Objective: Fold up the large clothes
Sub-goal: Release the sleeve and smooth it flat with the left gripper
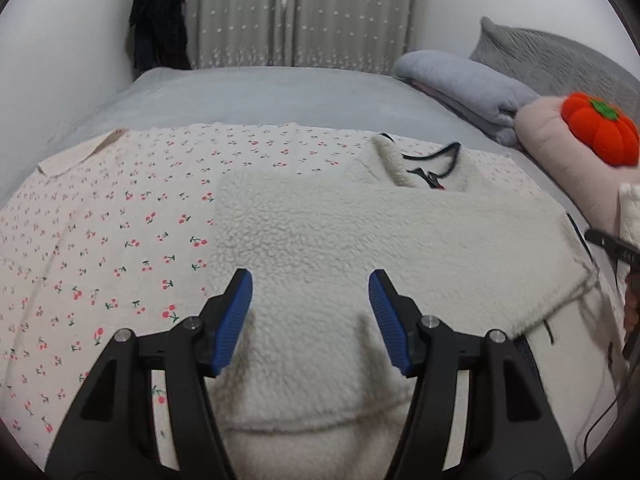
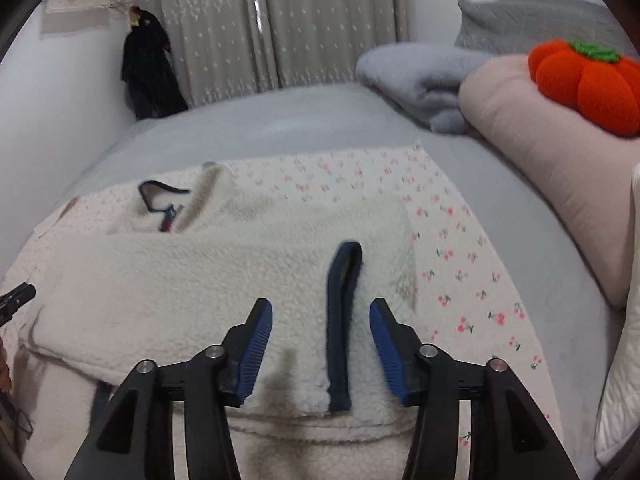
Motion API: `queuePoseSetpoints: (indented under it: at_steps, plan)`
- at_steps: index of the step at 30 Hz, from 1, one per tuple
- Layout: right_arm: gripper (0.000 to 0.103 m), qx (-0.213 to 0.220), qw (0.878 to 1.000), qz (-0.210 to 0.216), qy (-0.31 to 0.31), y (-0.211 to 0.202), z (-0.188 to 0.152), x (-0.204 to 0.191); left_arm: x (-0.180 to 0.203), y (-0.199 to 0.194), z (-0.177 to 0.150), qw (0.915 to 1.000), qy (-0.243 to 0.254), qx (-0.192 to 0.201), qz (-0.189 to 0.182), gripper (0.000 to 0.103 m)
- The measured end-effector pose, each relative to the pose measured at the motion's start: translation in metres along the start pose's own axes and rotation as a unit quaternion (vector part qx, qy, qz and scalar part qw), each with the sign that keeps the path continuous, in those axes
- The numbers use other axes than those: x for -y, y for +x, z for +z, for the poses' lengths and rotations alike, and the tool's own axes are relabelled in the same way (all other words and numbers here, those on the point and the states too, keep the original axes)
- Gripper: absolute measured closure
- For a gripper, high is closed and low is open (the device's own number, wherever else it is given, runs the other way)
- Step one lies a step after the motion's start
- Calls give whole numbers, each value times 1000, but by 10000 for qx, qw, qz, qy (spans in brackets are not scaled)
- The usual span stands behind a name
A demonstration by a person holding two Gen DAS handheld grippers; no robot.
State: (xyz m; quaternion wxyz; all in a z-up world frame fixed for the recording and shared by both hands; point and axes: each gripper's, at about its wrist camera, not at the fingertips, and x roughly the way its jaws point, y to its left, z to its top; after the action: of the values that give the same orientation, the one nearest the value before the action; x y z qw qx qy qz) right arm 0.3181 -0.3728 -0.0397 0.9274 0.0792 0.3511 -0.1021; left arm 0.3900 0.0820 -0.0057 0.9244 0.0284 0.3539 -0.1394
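A cream fleece jacket (image 1: 360, 232) with navy trim lies on a cherry-print sheet (image 1: 100, 240) on the bed, its sleeves folded across the body and its collar (image 1: 424, 168) at the far side. My left gripper (image 1: 310, 304) is open and empty just above the jacket's near left part. In the right wrist view the same jacket (image 2: 200, 280) fills the middle, with a navy cuff strip (image 2: 340, 320) lying between the fingers. My right gripper (image 2: 320, 328) is open above the jacket's near right part, holding nothing.
A folded grey blanket (image 1: 460, 84), a pink cushion (image 2: 540, 152) and an orange pumpkin plush (image 2: 588, 84) sit at the right of the bed. Grey bedding (image 1: 260, 96) lies beyond the sheet. Dark clothing (image 1: 160, 20) hangs by the curtains. A cable (image 1: 600, 400) trails at the right edge.
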Motion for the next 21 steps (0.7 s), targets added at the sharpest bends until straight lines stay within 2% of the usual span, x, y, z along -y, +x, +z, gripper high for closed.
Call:
queuePoseSetpoints:
  at_steps: [3,4,5,6,9,11,13,15,21]
  plan:
    - [50,-152,9995,176,-234,6,-7,-10,-1,12,-16,9986,239,-387,251,41]
    - [50,-256,9991,157,-285,11,-12,-11,-7,28,-27,9961,152,-808,335,39]
    - [50,-470,9984,40,-321,23,-19,-10,-13,34,-32,9954,35,-926,227,39]
    - [50,-741,9968,8,-300,34,-26,-5,-17,32,-32,9962,-65,-854,123,38]
    - [49,-843,9952,486,103,35,-27,13,-11,16,-18,9941,121,-1028,325,38]
    - [47,-1047,9909,730,428,20,-21,23,-7,-3,-14,9937,327,-922,541,32]
    - [39,-1043,9900,829,456,-2,-21,29,-8,-24,-13,9940,366,-860,569,25]
    - [26,-961,9917,768,369,-27,-24,34,-14,-48,-14,9950,238,-839,493,22]
    - [22,-956,9924,751,207,-98,-58,51,-43,-112,-42,9952,-324,-906,157,19]
